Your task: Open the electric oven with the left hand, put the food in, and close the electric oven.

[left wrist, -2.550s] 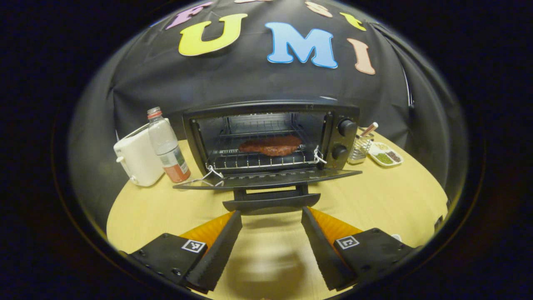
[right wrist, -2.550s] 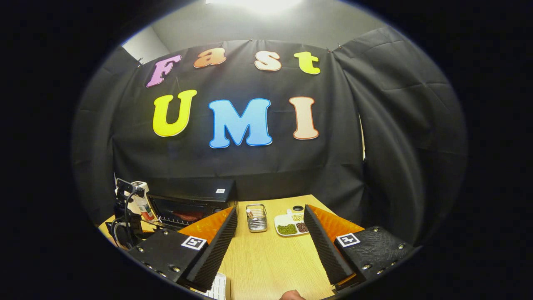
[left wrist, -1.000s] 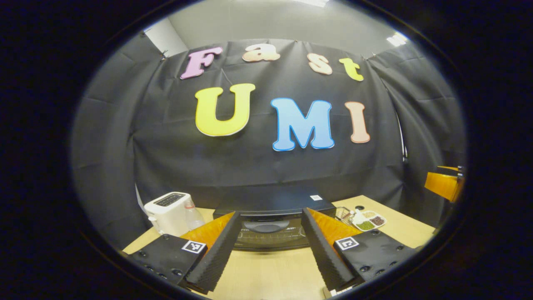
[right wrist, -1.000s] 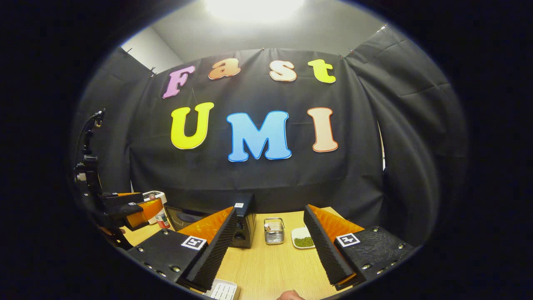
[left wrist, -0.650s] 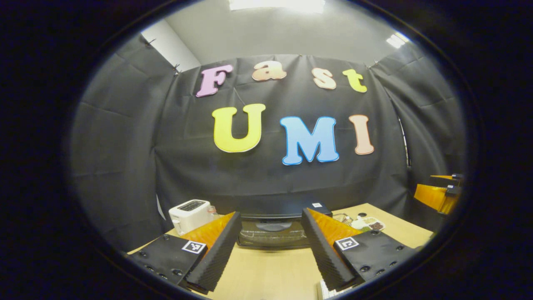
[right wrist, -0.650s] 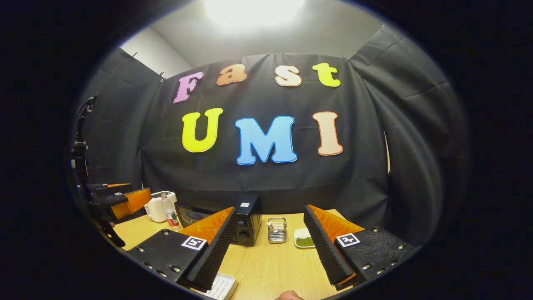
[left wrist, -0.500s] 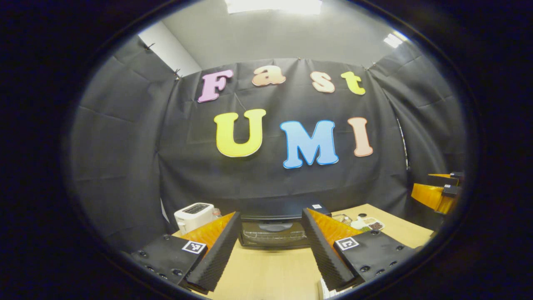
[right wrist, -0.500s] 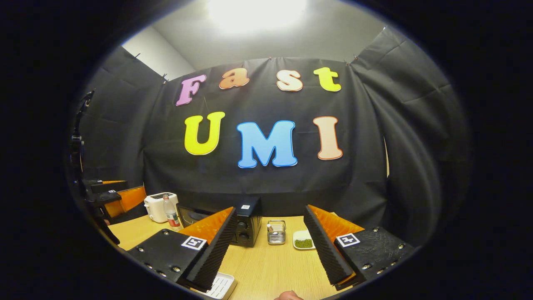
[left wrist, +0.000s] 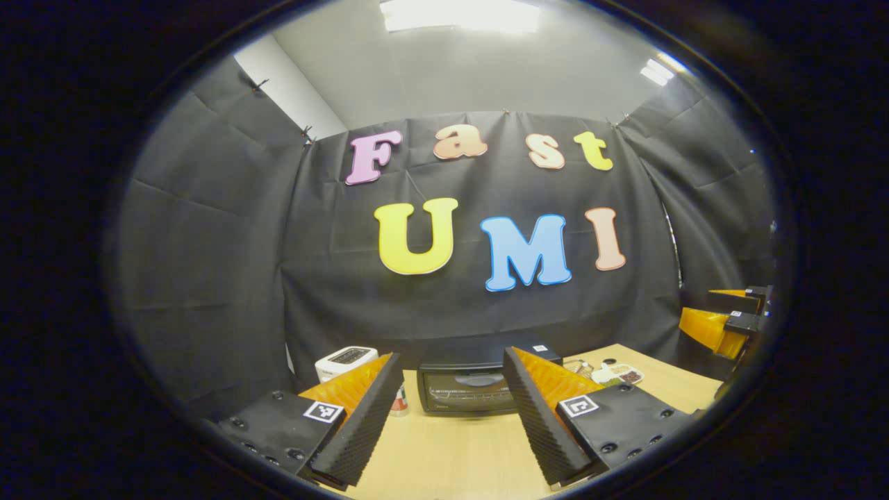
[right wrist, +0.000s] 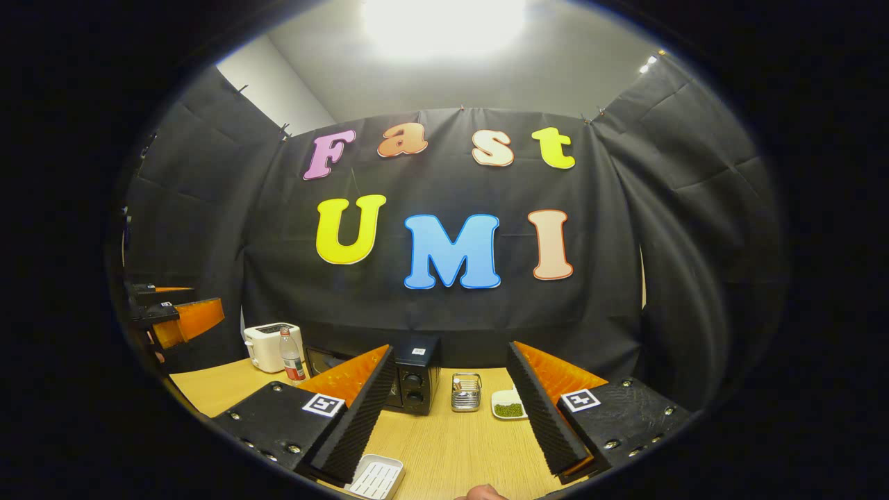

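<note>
Staged kitchen booth: cloth wall (right wrist: 680,229), toaster (right wrist: 267,345), oven (left wrist: 479,387).

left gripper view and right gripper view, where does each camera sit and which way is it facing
Left gripper view: rides on the left tongs, facing the closed oven head-on across the table; its own two open fingers show at the bottom, with the other tongs at the right edge.
Right gripper view: rides on the right tongs, set farther right, seeing the oven's knob end at an angle, a wire basket and a dish; its own open fingers show at the bottom.
Shared: oven, toaster, bottle, table.
</note>
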Demonstrator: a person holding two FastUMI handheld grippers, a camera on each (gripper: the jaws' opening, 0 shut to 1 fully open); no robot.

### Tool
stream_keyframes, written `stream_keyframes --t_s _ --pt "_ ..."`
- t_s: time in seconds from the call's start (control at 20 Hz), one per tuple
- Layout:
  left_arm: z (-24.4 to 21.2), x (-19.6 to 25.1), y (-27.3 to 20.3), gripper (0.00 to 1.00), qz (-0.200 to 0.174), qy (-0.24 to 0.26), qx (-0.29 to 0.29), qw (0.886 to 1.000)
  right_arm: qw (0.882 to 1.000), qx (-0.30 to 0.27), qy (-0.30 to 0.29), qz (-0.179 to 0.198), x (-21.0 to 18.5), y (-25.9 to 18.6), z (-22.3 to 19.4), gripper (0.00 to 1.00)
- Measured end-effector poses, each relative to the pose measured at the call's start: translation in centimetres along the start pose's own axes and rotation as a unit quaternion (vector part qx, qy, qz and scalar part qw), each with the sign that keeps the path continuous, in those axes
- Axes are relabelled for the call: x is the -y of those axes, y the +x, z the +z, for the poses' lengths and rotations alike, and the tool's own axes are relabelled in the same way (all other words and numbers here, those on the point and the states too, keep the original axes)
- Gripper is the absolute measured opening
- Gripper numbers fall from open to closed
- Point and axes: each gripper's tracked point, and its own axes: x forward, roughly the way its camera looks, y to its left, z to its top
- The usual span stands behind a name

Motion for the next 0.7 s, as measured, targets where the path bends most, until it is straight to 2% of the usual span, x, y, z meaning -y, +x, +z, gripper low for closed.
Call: stream_keyframes --t_s 0.15,0.6,0.7 --pt "0.1 -1.2 -0.5 1.0 0.007 0.003 0.004 1.0 1.0 -0.005 0.009 0.001 -0.9 -0.6 0.0 0.97" --pt "-0.6 -2.6 -0.8 1.0 0.011 -0.008 -0.001 1.0 1.0 0.003 0.013 -0.01 -2.2 -1.5 1.5 0.98" --pt "-0.7 -2.6 -0.7 1.0 0.01 -0.009 -0.004 1.0 1.0 0.008 0.017 -0.003 -2.8 -1.8 1.9 0.97"
